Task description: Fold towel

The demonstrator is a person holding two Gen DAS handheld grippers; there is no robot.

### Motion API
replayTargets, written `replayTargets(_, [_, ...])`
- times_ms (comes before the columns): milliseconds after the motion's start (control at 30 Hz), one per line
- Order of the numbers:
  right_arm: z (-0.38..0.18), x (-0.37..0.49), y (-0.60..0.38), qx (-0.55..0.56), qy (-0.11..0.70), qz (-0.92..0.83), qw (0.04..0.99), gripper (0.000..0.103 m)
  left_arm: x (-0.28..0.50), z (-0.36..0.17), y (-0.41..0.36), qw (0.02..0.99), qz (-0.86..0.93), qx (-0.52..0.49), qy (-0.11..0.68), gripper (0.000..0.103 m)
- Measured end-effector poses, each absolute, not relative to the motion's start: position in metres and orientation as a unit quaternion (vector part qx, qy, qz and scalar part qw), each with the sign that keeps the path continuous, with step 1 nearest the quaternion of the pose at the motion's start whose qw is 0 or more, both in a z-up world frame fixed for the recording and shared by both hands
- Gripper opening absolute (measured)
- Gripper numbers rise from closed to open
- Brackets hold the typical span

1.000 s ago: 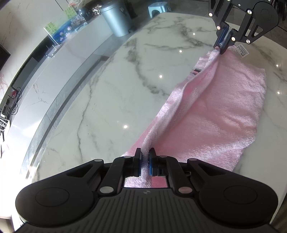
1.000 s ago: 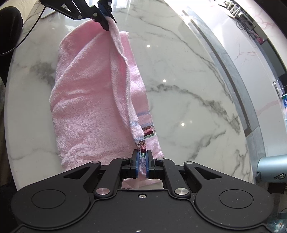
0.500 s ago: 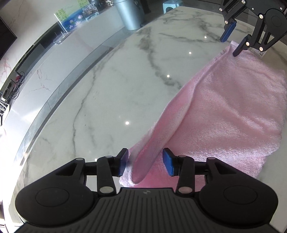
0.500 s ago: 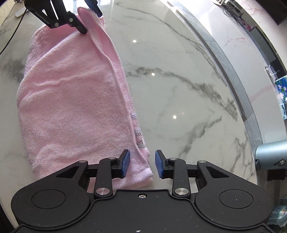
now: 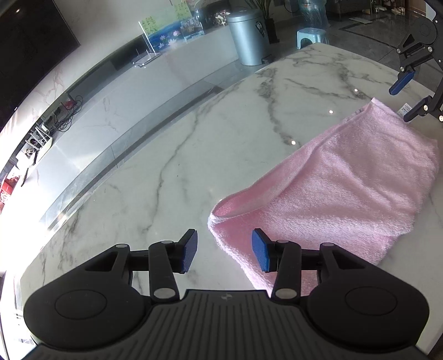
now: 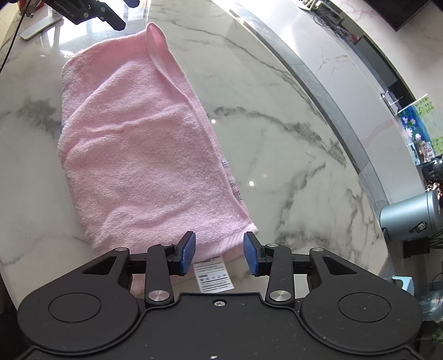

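the left gripper [image 6: 121,11] is running off the top edge of the right wrist view, so only part of its fingers is showing there. the right gripper [image 5: 407,97] is being cut by the right edge of the left wrist view. the towel's [image 6: 144,155] near end is disappearing under the right gripper's body, and its label [image 6: 213,277] is printing too small to read. the bin [image 6: 412,213] is being cropped at the right edge.
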State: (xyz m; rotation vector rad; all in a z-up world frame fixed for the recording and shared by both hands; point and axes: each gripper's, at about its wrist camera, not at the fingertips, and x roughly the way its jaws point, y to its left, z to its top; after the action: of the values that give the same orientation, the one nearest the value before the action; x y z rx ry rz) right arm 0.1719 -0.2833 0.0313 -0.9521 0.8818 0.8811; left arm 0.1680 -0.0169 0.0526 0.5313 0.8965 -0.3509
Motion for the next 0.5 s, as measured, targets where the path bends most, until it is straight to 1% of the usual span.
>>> replayTargets(233, [0.031, 0.137, -0.289, -0.352, 0.418, 0.389, 0.742, 0.045, 0.134, 0.038, -0.025, 0.851, -0.175, 0.224, 0.441, 0.042])
replayTargets(500, [0.012, 0.125, -0.321, -0.228, 0.464, 0.327, 0.791, 0.045, 0.11, 0.01, -0.008, 0.861, -0.164, 0.129, 0.464, 0.042])
